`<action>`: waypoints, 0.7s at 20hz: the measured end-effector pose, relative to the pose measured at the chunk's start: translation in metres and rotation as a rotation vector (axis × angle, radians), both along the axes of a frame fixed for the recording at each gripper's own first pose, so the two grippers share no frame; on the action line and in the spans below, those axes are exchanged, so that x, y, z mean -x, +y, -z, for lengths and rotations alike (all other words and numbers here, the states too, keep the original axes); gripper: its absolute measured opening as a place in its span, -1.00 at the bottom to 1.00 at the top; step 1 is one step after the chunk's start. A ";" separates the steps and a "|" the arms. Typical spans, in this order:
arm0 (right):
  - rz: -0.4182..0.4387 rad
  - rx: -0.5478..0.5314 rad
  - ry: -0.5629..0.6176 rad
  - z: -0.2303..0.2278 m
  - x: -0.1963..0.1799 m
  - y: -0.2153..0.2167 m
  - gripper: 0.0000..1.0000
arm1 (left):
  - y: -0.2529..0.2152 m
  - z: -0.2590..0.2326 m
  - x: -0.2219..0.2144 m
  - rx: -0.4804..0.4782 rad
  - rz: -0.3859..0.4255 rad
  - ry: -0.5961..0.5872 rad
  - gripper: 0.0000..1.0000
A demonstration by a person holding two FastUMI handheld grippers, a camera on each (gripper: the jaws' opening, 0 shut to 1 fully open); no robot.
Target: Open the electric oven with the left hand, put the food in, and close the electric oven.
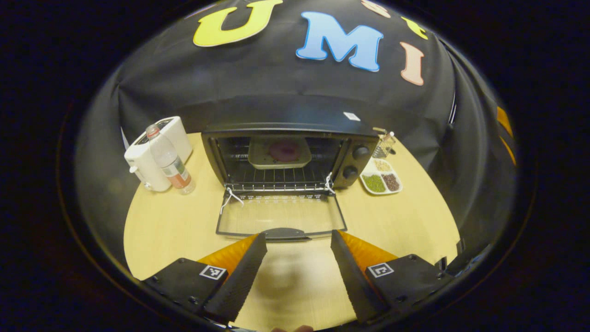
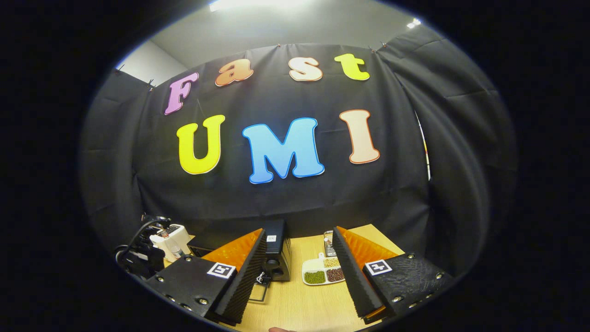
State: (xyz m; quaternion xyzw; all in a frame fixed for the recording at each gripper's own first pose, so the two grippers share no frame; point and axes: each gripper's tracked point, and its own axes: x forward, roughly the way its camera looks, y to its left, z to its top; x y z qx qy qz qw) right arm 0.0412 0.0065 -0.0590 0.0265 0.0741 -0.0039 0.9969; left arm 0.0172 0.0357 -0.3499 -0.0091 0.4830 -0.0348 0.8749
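Inside the electric oven (image 1: 295, 154) a tray (image 1: 280, 153) with what looks like food sits racked, so the left gripper (image 1: 298, 245), fingers apart, faces the lowered door's handle (image 1: 286, 233), likely to close it.

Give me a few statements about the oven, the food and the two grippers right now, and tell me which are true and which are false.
1. The oven door is closed. False: it lies folded down, open, on the table.
2. A tray with food sits inside the oven on the rack. True.
3. The left gripper is shut on the door handle. False: its fingers stand apart, with the handle just beyond the tips, untouched.
4. A plastic bottle stands to the left of the oven in the left gripper view. True.
5. The right gripper holds the food tray. False: it is open and holds nothing.
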 end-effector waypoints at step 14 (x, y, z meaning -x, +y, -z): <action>0.082 -0.006 0.043 0.021 -0.010 -0.050 0.74 | 0.009 0.101 0.001 -0.058 0.003 0.269 0.92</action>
